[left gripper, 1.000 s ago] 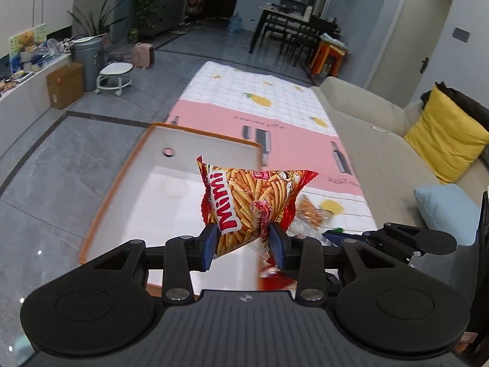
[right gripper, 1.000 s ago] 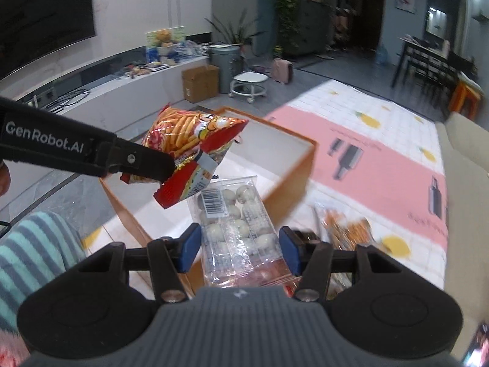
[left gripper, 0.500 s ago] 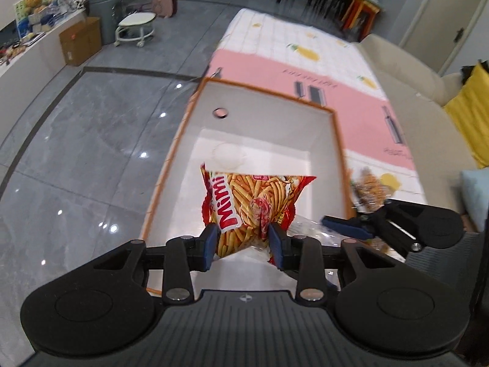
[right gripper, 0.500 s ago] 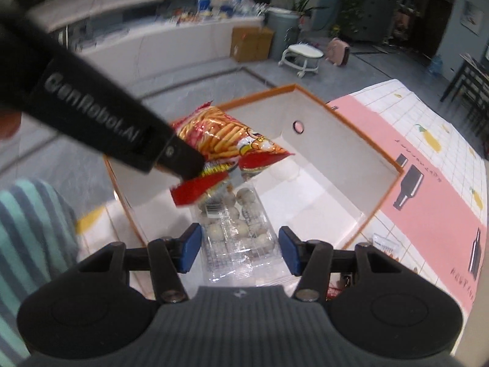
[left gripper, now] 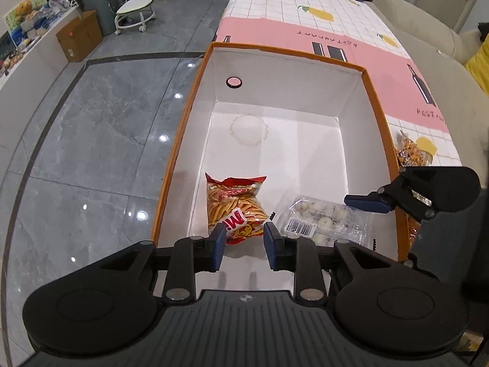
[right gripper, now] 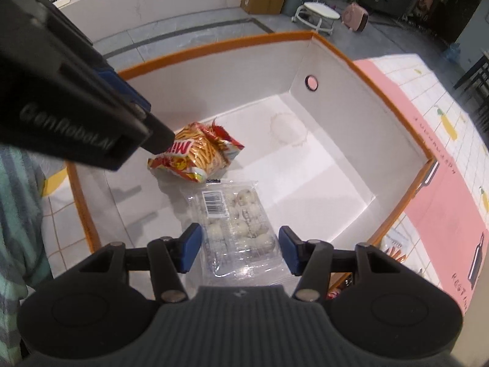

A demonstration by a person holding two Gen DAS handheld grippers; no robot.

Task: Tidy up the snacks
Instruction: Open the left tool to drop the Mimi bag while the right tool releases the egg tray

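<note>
A red Mimi snack bag (left gripper: 233,206) lies on the floor of the white box with orange rim (left gripper: 290,52), near its left wall; it also shows in the right wrist view (right gripper: 198,156). A clear pack of white round sweets (left gripper: 324,218) lies beside it in the box, also seen in the right wrist view (right gripper: 237,223). My left gripper (left gripper: 244,243) is open just above the near end of the Mimi bag. My right gripper (right gripper: 240,252) is open over the clear pack, not touching it.
The box (right gripper: 382,91) stands on a pink and white checked mat (left gripper: 305,15). More snack packs (left gripper: 411,153) lie on the mat right of the box. A beige sofa (left gripper: 428,46) runs along the right. Grey tiled floor (left gripper: 91,122) lies left.
Both grippers came down into the box and opened. The Mimi bag and the clear pack, held before, now lie on the box floor.
</note>
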